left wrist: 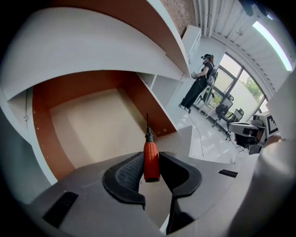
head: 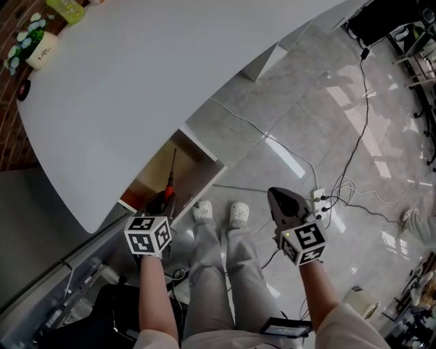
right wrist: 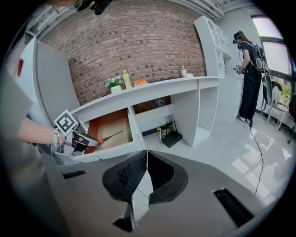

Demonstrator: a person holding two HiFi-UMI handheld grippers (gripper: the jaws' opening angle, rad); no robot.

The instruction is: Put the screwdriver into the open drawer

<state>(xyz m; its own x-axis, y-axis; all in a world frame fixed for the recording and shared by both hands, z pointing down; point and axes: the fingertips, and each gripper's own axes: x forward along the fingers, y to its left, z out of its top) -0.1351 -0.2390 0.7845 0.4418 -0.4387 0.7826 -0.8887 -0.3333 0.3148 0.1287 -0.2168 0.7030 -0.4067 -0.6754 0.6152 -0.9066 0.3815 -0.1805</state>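
The screwdriver [left wrist: 151, 159] has a red handle and a thin dark shaft. My left gripper [left wrist: 151, 156] is shut on the handle, and the shaft points forward over the open drawer [left wrist: 92, 127], which has a tan floor and brown walls. In the head view the left gripper [head: 163, 199] holds the screwdriver [head: 170, 178] above the front of the drawer [head: 194, 172], under the white desk top [head: 150, 75]. My right gripper [head: 274, 194] hangs over the floor to the right, jaws shut and empty. The right gripper view shows its own gripper [right wrist: 147, 153] shut and, at the left, the screwdriver [right wrist: 110, 136] over the drawer [right wrist: 113, 128].
A plant pot [head: 41, 49] and a yellow-green bottle [head: 66, 8] stand at the desk's far edge. A power strip [head: 319, 199] with cables lies on the marble floor. My white shoes [head: 238, 213] are below. Another person [right wrist: 249, 78] stands by the window.
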